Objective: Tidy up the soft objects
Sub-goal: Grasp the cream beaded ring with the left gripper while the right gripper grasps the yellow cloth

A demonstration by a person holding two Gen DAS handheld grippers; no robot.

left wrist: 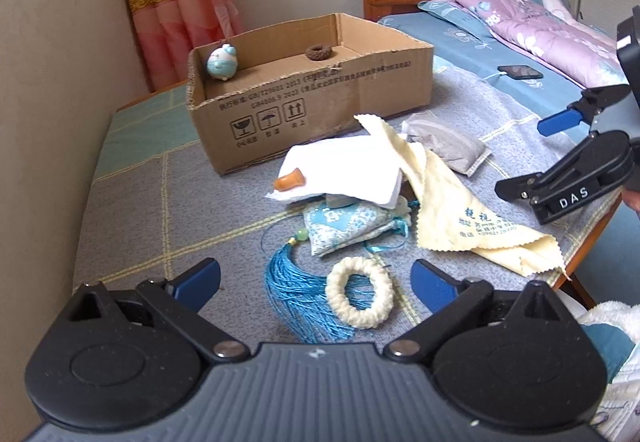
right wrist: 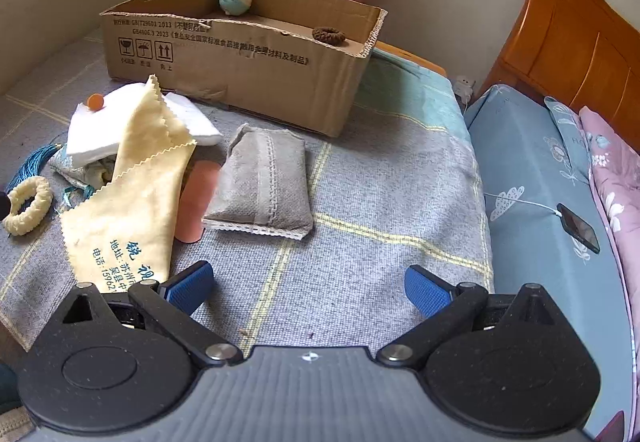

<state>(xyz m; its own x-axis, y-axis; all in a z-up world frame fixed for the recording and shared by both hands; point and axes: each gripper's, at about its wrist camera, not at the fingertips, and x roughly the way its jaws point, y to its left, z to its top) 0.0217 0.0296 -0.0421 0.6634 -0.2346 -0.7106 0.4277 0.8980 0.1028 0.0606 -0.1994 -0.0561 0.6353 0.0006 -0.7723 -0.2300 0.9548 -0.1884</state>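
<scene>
Grey checked bedding carries a pile near the box (left wrist: 312, 90); the left gripper (left wrist: 316, 282), spread, frames a soft, light knit ring (left wrist: 360, 296), best pinched across its band, while the right gripper (right wrist: 308, 288) is spread and empty.

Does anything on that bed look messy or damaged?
Yes. The cardboard box has ragged, torn top edges, with its flaps gone. The soft things lie in a jumble, with the yellow cloth draped crookedly over the white folded cloth.
</scene>
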